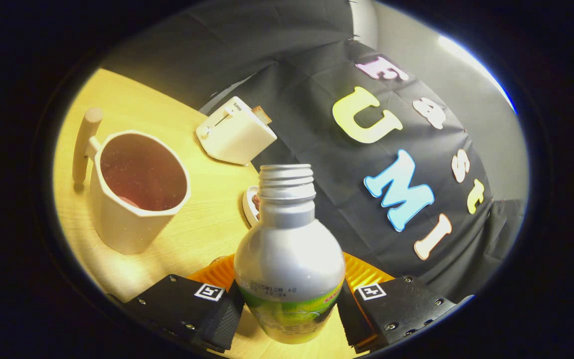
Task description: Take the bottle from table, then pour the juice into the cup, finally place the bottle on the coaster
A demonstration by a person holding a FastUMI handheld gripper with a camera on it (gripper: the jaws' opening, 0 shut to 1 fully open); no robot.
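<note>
Gripping the uncapped bottle (289, 259) between both fingers, the hand-held gripper (289, 311) holds it upright over the orange coaster (361, 271) — cup (135, 192) left already holds juice; only setting down seems left.

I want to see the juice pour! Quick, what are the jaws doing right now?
Gripper: jaws closed on the bottle, one pressing each side, holding it.

I read a printed date code on the bottle (289, 254) shoulder; its digits are too blurred to confirm. Small lettering on the toaster (234, 132) is illegible.
</note>
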